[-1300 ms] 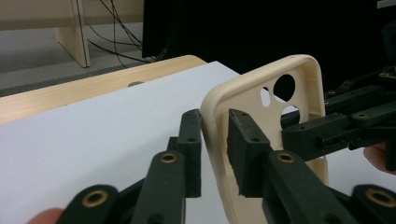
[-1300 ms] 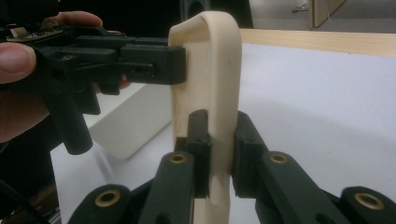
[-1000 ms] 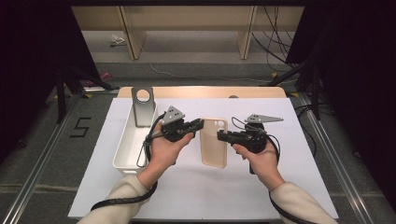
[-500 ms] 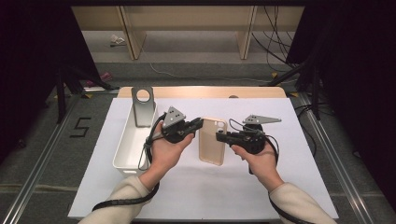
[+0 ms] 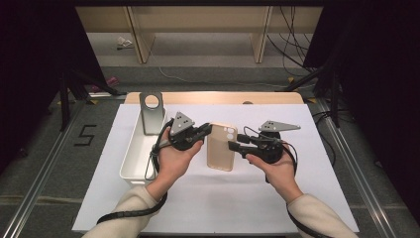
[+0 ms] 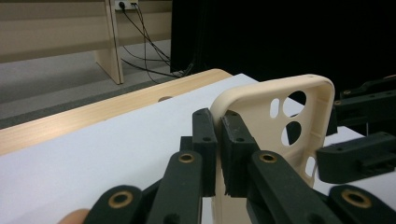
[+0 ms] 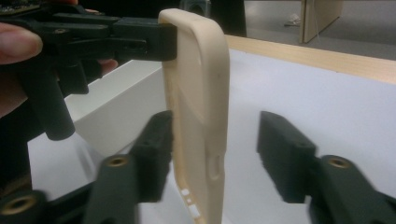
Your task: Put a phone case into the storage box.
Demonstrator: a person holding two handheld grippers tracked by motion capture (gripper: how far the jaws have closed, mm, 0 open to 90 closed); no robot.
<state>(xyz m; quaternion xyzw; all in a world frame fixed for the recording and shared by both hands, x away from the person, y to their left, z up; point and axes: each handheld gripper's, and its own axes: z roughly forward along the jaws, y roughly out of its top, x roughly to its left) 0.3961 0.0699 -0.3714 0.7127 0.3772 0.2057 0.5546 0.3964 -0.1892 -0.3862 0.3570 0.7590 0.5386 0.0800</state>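
obstacle: white bin (image 5: 134, 148) left, metal stand (image 5: 151, 113) in it | free: white mat (image 5: 317, 168) right

readable text: "5" | on: floor marking (image 5: 85, 135) left of table

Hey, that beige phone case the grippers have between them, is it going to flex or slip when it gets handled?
The phone case looks like a thin, hollow shell with camera cutouts, so it is probably light and may bend somewhat. The left gripper pinches just one rim, so the case could pivot there. The right gripper has just been opening around it, so support is likely one-sided.
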